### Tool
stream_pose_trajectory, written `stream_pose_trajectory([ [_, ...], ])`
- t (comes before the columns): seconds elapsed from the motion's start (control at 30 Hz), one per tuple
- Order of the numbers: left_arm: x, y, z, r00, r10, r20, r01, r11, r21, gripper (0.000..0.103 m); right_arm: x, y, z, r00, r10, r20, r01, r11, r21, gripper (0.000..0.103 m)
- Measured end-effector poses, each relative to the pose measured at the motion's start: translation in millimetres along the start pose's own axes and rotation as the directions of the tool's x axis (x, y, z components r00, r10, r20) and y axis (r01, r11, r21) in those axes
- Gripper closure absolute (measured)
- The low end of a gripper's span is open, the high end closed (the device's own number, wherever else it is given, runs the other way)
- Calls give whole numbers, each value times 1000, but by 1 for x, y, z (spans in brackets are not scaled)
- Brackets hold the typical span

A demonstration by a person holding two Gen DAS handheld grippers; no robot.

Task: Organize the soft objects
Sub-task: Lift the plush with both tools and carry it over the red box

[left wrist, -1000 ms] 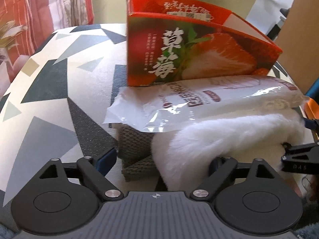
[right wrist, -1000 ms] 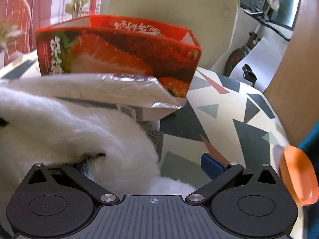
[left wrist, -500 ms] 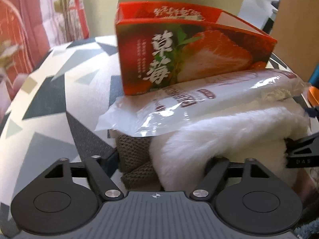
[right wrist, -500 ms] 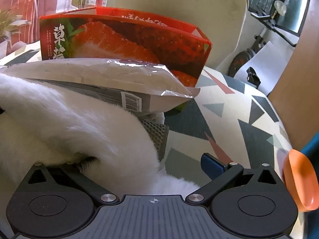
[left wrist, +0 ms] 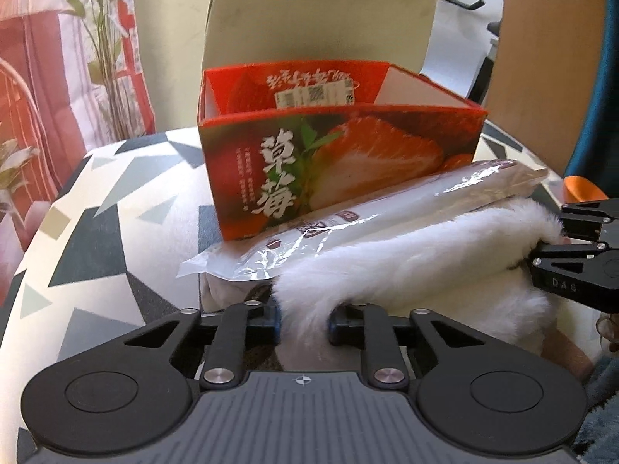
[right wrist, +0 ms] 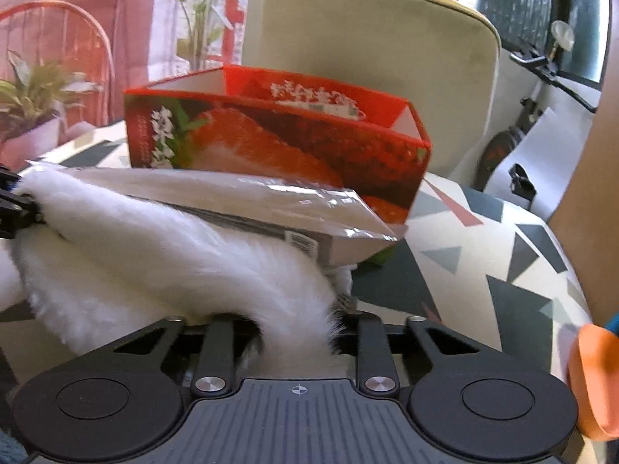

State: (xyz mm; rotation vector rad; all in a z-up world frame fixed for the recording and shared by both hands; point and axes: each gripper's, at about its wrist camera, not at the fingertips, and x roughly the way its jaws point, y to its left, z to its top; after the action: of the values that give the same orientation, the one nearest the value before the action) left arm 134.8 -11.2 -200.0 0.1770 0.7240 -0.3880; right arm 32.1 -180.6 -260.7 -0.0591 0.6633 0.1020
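My left gripper [left wrist: 301, 323] has its jaws clamped on one end of the white fluffy cloth [left wrist: 406, 266], the fur bunching up between them. Just ahead of those jaws a shiny plastic package [left wrist: 348, 228] lies across the top of the cloth, and beyond it stands the open strawberry box [left wrist: 332, 162] on the patterned bench [left wrist: 96, 212]. Off to the right of the left jaws I see my right gripper [right wrist: 298, 332] biting the cloth's other end, its jaws pinched on the fur too. From the right side, the package sits just ahead and to the left of the jaws, touching the box's front. A beige chair [right wrist: 367, 38] stands behind.
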Motion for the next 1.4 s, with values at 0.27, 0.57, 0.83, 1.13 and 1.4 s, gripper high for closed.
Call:
stream_pose_trajectory([
  [0.27, -30, 8, 17, 990, -80, 120, 86, 995, -49, 85, -45, -6, 24, 984, 42, 171, -41, 999, -6, 88],
  [0.57, -59, 11, 38, 965, -125, 231, 146, 986, -77, 85, -80, -18, 72, 954, 68, 291, -62, 998, -33, 88],
  [0.83, -78, 16, 50, 942, -184, 280, 226, 966, -124, 85, -98, -26, 116, 929, 119, 350, -107, 993, -55, 88],
  [1.13, -108, 17, 66, 902, -156, 403, 217, 970, -109, 84, -129, -36, 154, 877, 175, 447, -168, 984, -56, 88],
  [1.4, -112, 34, 102, 888, -141, 438, 248, 948, -199, 83, -137, -50, 194, 859, 180, 479, -189, 982, -30, 88],
])
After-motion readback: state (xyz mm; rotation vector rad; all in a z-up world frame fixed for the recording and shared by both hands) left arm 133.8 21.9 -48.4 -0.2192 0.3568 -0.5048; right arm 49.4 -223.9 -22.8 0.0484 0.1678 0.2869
